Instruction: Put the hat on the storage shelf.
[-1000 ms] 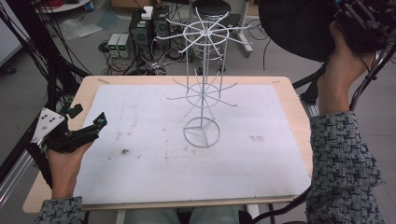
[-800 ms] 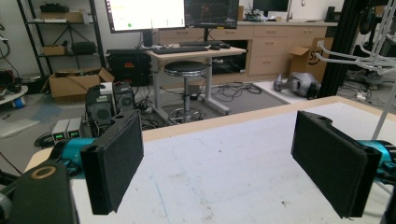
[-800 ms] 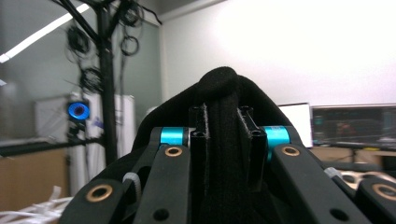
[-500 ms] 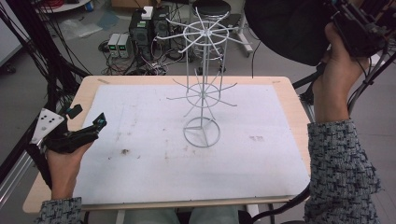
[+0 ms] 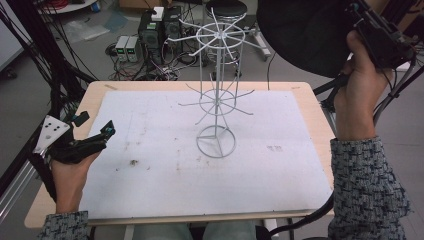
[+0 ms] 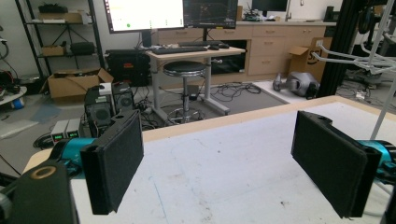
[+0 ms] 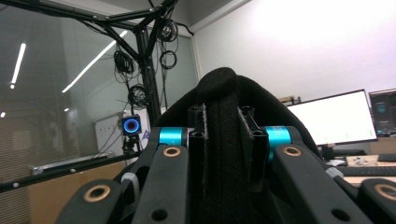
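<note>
A black hat (image 5: 305,35) is held high at the far right, pinched by its brim, it seems, in the closed right gripper (image 7: 223,126); the wire rack (image 5: 218,75) stands left and below; the left gripper (image 6: 224,158) is rested wide open, empty

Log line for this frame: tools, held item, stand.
right tool: shut on black hat, raised beside wire stand | left tool: open, nothing between, low over table | wire stand: upright, bare

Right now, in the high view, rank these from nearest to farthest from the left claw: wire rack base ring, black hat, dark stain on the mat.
1. dark stain, just right of the left claw
2. base ring, mid-table
3. black hat, raised at far right
</note>
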Motion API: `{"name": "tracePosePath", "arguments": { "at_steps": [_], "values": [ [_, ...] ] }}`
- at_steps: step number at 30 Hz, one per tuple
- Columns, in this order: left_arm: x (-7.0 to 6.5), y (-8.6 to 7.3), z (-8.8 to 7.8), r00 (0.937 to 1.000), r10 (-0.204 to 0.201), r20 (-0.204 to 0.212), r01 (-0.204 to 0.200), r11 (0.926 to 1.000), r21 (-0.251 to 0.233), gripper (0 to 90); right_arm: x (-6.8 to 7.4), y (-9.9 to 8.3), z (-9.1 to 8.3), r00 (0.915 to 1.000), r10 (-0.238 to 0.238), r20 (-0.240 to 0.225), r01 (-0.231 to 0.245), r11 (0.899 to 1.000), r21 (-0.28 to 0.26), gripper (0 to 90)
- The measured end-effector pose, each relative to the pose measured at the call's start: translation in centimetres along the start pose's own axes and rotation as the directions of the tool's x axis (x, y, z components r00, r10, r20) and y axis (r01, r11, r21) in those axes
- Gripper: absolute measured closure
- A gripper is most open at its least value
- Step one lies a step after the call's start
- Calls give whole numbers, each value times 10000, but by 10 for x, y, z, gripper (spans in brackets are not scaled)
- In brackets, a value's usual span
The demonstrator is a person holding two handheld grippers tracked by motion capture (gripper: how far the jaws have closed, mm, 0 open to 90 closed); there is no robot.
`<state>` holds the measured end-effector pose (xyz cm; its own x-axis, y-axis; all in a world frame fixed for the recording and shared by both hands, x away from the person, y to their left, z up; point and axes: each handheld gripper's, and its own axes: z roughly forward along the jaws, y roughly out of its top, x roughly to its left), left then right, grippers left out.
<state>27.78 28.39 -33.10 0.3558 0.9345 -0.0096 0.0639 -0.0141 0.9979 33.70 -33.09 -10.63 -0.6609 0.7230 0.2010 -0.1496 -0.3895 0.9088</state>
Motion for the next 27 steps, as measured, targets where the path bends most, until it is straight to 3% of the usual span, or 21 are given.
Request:
{"name": "tracePosePath", "arguments": {
  "at_steps": [12, 27],
  "values": [
    [0, 0, 0, 10000, 17, 4, -17, 10000, -7, 172, 12, -15, -3, 9998, -122, -128, 128, 9987, 493, 760],
    [0, 1, -1, 10000, 25, -7, -25, 10000, -22, 172, -1, -55, -5, 9993, 366, -89, -355, 9939, 1047, 749]
  ]
}}
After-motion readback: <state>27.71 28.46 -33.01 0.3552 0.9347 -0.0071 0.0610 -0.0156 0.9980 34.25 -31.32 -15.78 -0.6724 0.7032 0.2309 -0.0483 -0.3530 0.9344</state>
